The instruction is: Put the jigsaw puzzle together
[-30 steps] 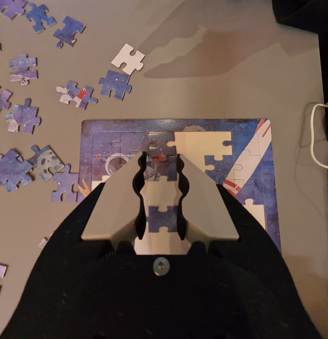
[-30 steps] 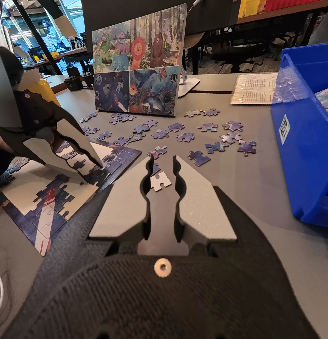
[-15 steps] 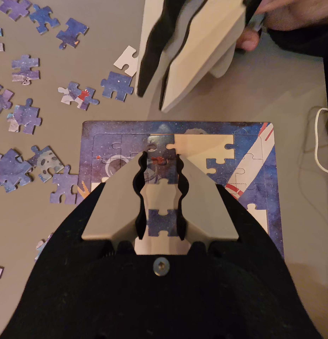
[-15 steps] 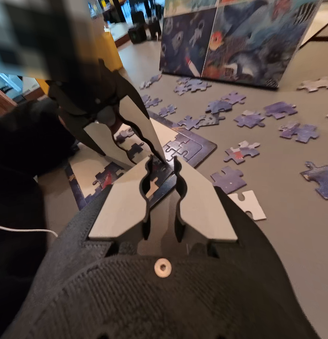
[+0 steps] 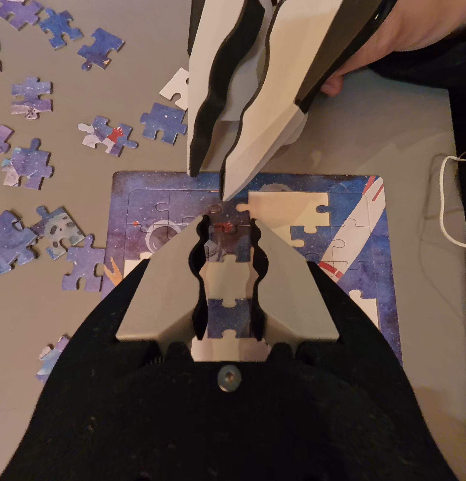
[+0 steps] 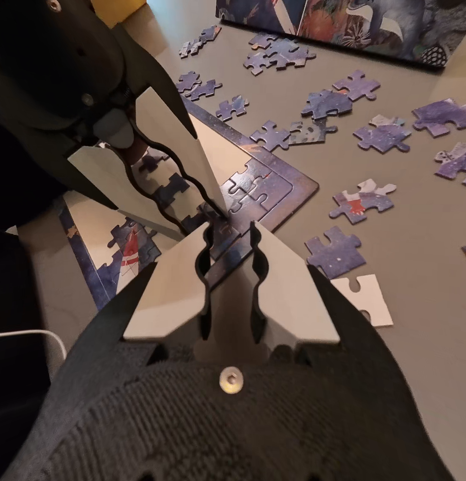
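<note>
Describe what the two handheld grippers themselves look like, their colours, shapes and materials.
Both match. The left gripper and right gripper each have two pale grey, wedge-shaped fingers tapering to points, lined inside with wavy black pads. Each sits on a black, flared, textured body with a silver screw at its centre. A dark sleeve shows behind the right one.

A plain grey table (image 5: 357, 145) fills nearly everything, dimly and warmly lit, with soft shadows; a thin white cable (image 5: 445, 208) loops at its edge.
</note>
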{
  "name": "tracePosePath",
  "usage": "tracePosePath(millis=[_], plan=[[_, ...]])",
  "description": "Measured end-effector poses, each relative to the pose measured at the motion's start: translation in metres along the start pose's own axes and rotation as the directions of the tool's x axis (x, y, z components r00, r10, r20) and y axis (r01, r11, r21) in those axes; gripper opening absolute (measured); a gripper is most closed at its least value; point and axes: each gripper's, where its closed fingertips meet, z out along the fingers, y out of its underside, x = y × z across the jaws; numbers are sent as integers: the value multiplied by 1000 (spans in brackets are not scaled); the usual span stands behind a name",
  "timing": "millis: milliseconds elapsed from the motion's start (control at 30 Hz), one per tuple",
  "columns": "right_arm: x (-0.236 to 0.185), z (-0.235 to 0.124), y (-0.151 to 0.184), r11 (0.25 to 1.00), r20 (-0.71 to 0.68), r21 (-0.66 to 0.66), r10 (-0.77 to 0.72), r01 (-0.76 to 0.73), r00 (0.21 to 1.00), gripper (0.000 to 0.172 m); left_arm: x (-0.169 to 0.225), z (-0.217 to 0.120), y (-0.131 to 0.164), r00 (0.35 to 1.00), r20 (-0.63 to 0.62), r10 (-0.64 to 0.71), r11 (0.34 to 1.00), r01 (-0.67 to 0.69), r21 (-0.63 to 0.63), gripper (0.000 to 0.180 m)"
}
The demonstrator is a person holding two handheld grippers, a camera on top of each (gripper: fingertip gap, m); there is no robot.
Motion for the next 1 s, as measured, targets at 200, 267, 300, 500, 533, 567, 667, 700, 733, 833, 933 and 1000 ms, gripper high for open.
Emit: tracePosePath(millis=[200,267,300,500,533,567,667,700,733,833,933,1000], plan=[[-1,-8,-6,999,8,40,4,-5,1000,25,-2,-5,0,1000,4,-8,1000,8,12,31],[-2,-6,-5,1000,15,30,-1,0,1000,26,-1,-6,-1,1000,-2,-10,1000,10,21,32],[-2,-4,-4,1000,17,20,-5,4,1000,26,-1,-7,-1,1000,1,-9,1000,9,22,32],[-9,5,5,998,43,-39,-45,47,998,27,2,-6,2,1000,-2,-5,1000,5,8,32],[-10,6,7,997,47,-49,-51,53,998,27,3,-5,3,1000,-2,-3,1000,3,3,32],[-11,7,9,996,49,-61,-56,59,997,28,3,-5,4,1000,0,0,1000,0,0,32],[-14,8,11,994,57,-76,-68,72,996,29,4,-6,4,1000,-3,2,1000,-2,-3,32],[-14,8,11,994,61,-80,-70,74,996,29,4,-6,4,1000,-3,3,1000,-3,-3,32],[-15,8,12,993,64,-87,-71,76,995,29,4,-6,4,1000,-4,3,1000,-3,-2,32],[-14,8,13,992,52,-95,-83,88,995,29,4,-8,3,1000,4,4,1000,-4,0,32],[-13,7,13,990,39,-95,-97,100,995,29,4,-9,3,1000,4,1,1000,-1,5,32],[-12,6,12,990,33,-92,-103,105,994,29,6,-10,3,1000,2,0,1000,0,6,32]])
